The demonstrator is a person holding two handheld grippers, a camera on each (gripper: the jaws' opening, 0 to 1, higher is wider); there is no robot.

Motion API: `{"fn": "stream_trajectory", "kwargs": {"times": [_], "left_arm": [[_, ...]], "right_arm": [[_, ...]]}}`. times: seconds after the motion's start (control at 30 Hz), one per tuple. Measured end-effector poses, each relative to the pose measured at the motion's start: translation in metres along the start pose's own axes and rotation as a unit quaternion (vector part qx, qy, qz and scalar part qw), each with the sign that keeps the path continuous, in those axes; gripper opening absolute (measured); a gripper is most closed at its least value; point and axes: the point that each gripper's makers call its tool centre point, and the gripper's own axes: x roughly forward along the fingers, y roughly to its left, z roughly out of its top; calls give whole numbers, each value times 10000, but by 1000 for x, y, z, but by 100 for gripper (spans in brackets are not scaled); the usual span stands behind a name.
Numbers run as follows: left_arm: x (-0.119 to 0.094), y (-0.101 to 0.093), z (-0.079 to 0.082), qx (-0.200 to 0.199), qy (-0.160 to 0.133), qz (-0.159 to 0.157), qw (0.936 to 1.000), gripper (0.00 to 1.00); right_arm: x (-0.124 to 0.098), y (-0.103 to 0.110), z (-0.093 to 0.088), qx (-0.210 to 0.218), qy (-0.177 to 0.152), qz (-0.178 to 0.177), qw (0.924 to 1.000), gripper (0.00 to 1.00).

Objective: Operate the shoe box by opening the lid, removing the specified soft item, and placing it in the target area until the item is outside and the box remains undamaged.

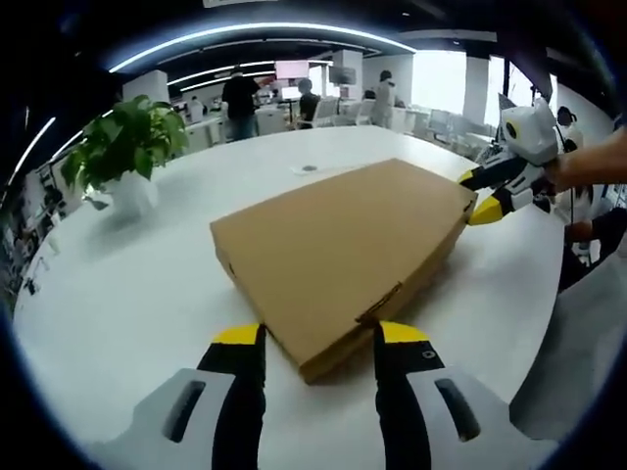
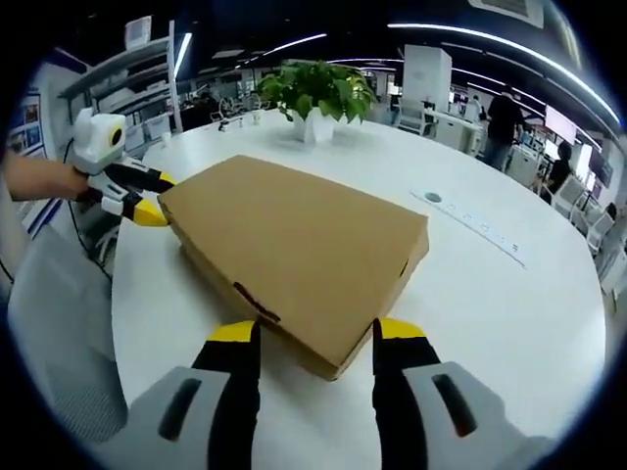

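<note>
the closed shoe box (image 1: 343,257) is lying on the white table (image 1: 127,284), its contents hidden. left gripper (image 1: 318,338) and right gripper (image 2: 315,335) are straddling opposite corners, jaws apart.

Matt brown cardboard shoe box (image 1: 343,250), lid smooth and uncreased, sits on a smooth white table (image 1: 127,294) with a soft sheen.

Shoe box (image 1: 345,255) on table (image 1: 127,294), potted plant (image 1: 125,147) behind, grippers at opposite corners
</note>
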Motion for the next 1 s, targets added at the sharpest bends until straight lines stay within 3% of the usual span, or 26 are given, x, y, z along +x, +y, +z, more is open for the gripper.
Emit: {"fn": "stream_trajectory", "kwargs": {"times": [1.0], "left_arm": [[-19,15,-15,477,300,-590,9967,42]], "right_arm": [[-17,52,-13,462,-52,-311,9984,39]]}}
